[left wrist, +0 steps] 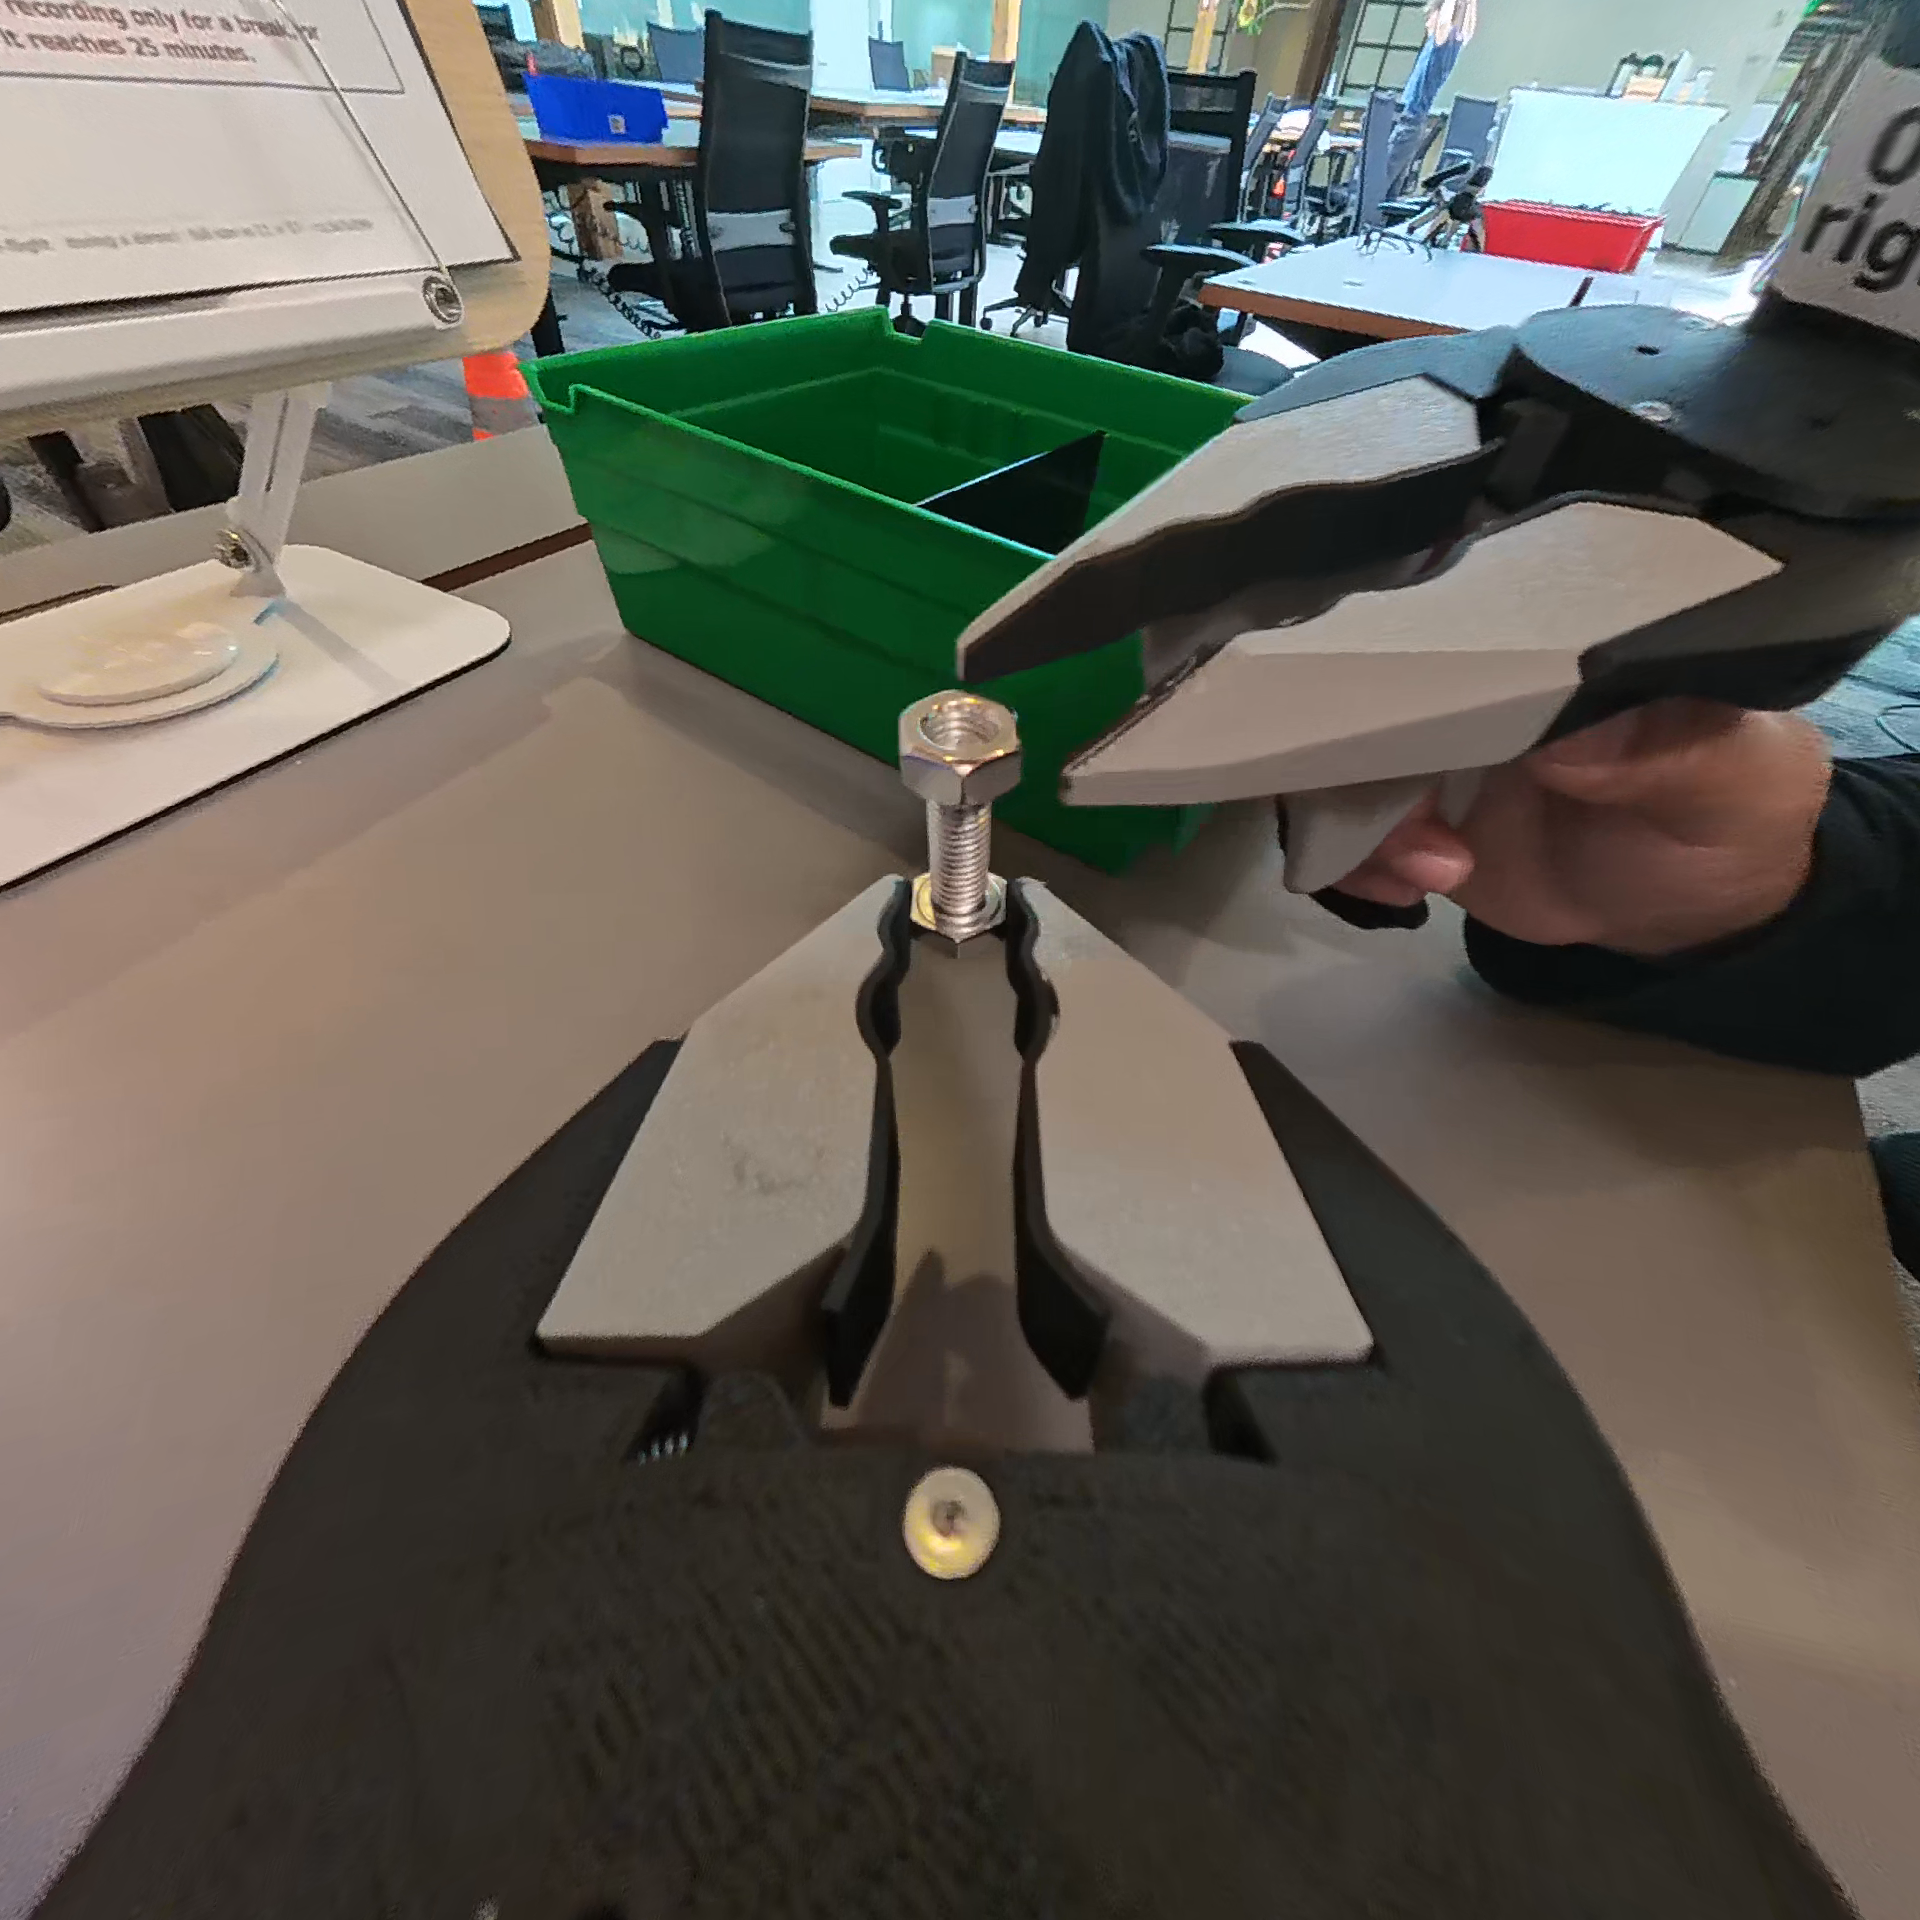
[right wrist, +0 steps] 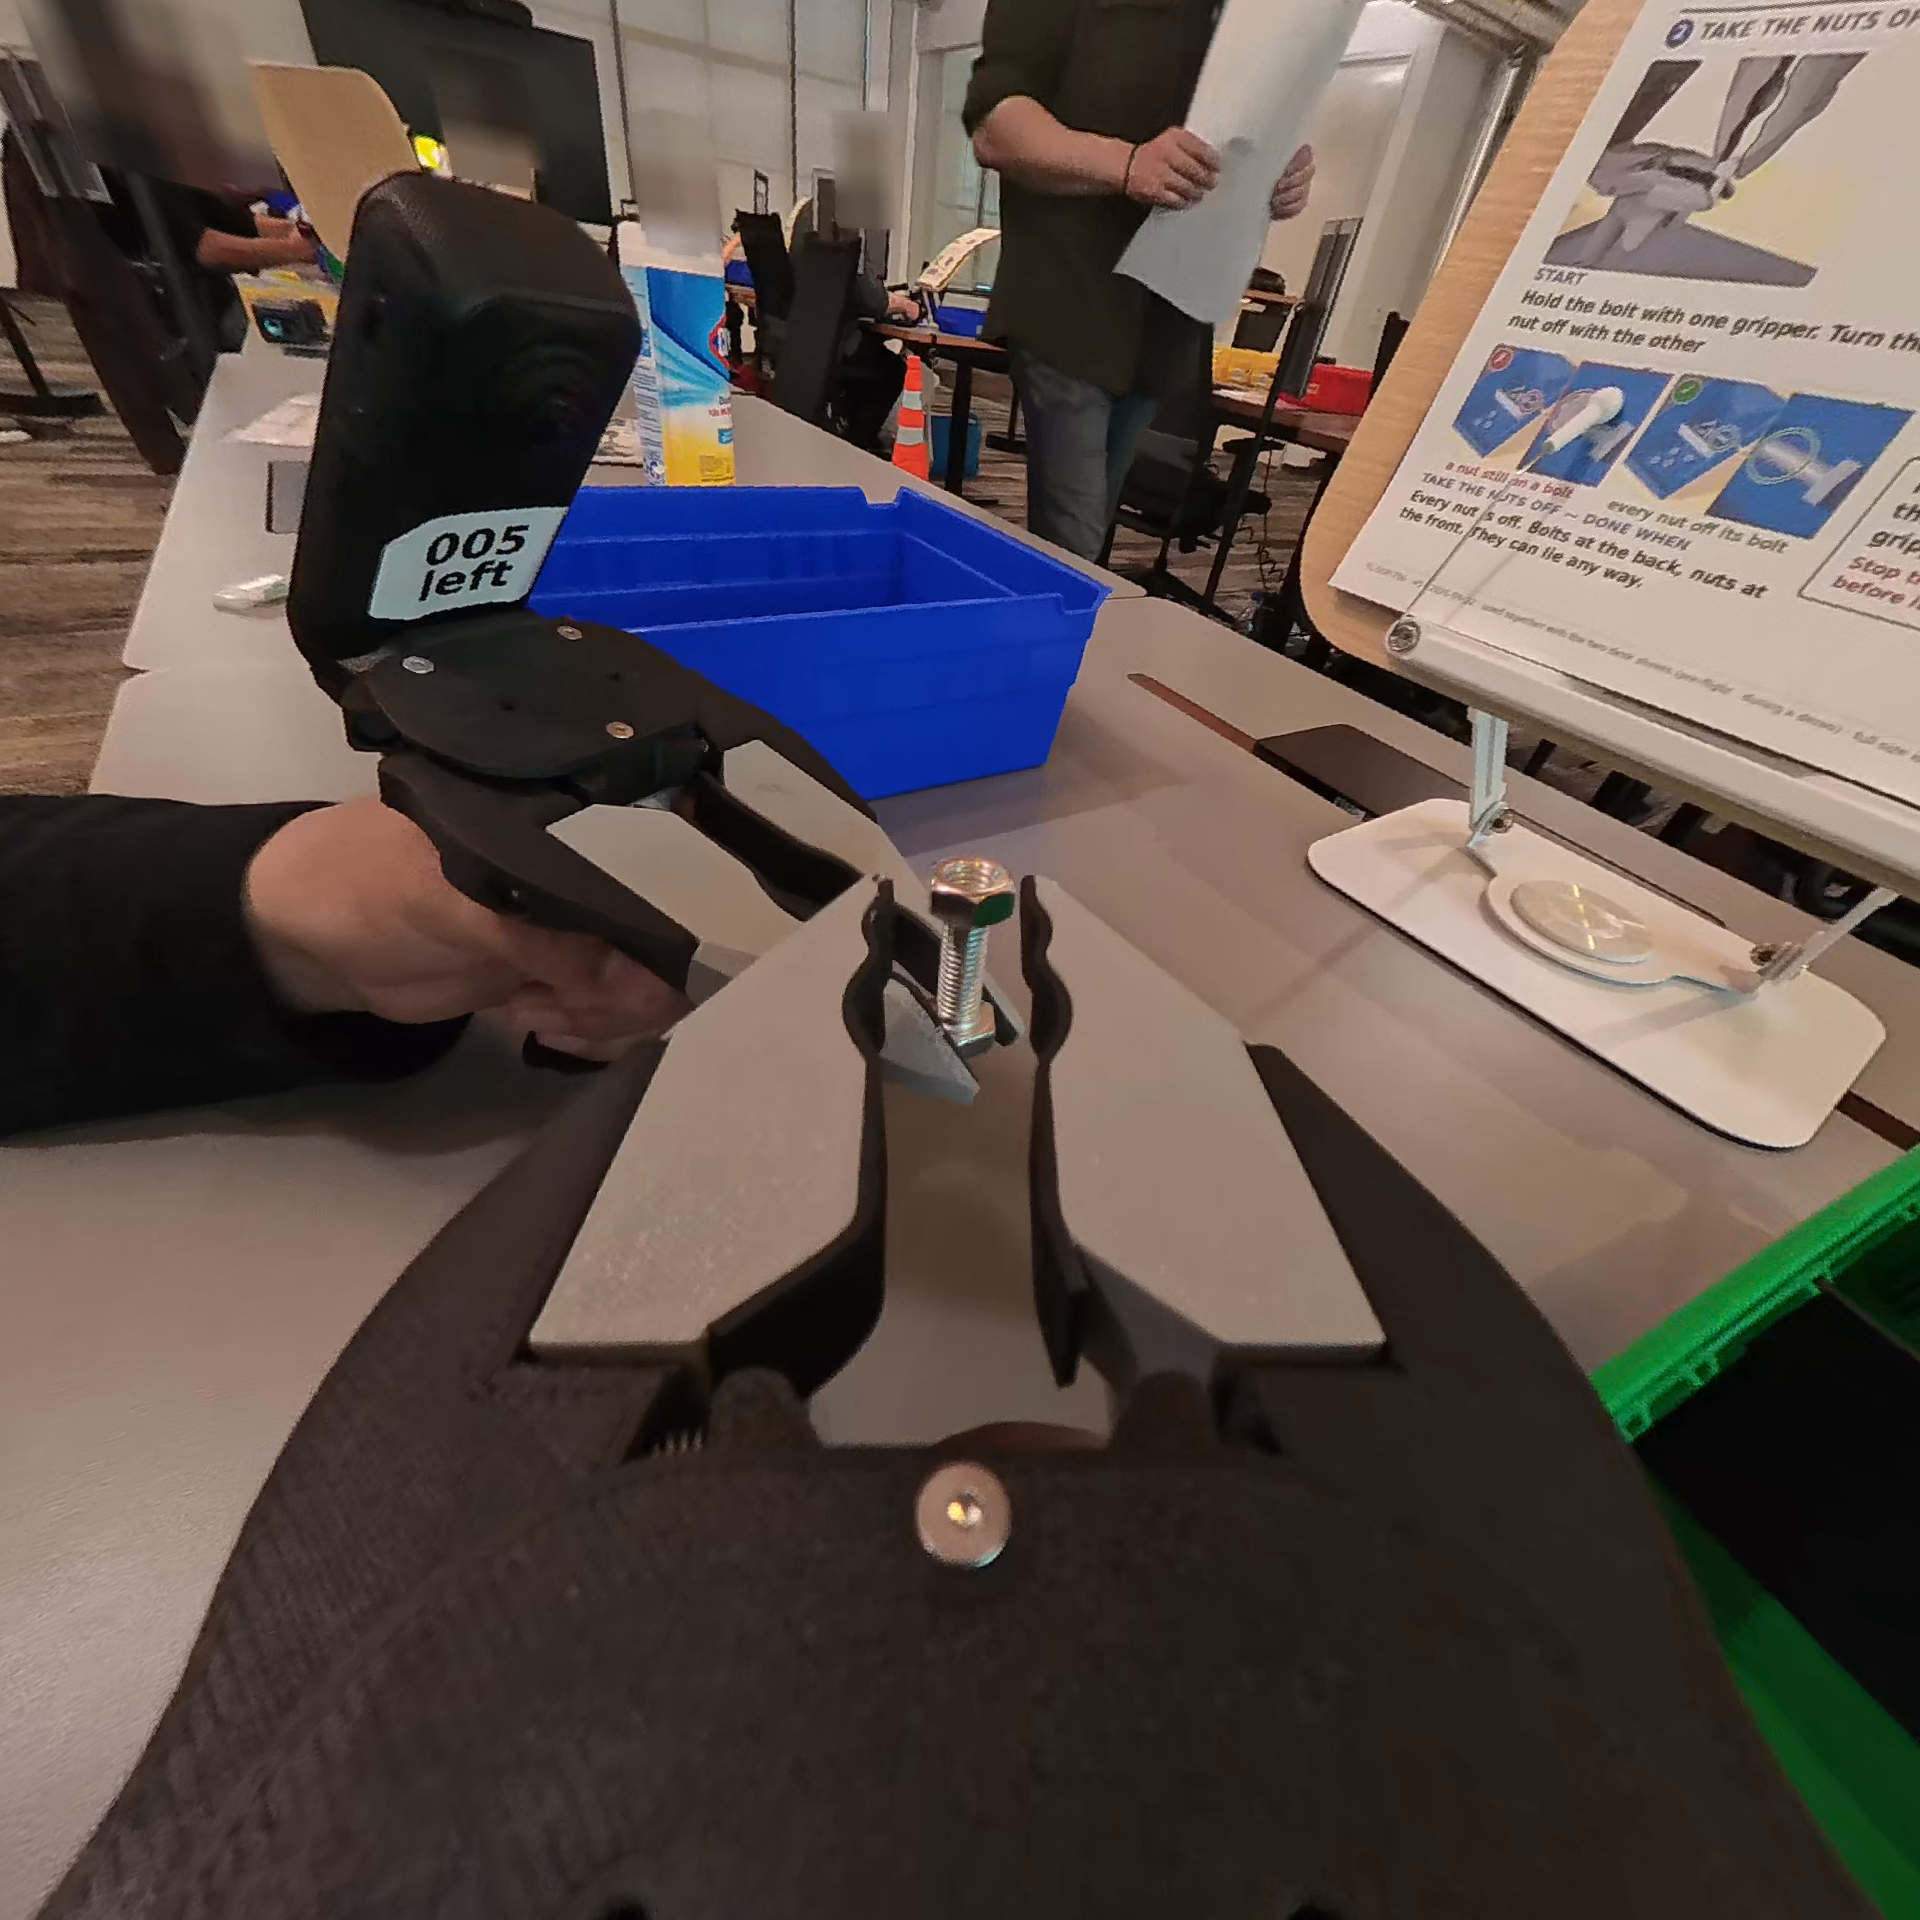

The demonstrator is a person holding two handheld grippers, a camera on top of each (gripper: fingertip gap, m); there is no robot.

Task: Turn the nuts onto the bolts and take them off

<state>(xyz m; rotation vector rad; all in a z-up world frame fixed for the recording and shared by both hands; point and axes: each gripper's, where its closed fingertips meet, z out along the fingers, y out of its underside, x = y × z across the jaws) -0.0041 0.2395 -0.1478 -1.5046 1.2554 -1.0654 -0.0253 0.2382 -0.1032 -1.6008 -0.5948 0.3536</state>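
At table centre, bolt: axis upright, head pinched in left gripper.
Nut: seated on bolt's top end.
Right gripper: parted, empty, at nut's 3 o'clock, just beside; nearer tool.

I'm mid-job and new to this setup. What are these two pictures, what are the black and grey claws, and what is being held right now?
Each picture comes from a camera on a hand-held two-finger gripper, looking along its fingers. In the left wrist view, the left gripper is shut on the head of an upright bolt, with a nut at the top of its thread. The right gripper, held by a hand, is open beside that nut, not gripping it. The right wrist view shows the same bolt from the other side. On the grey table stand a green bin, a blue bin and an instruction stand.
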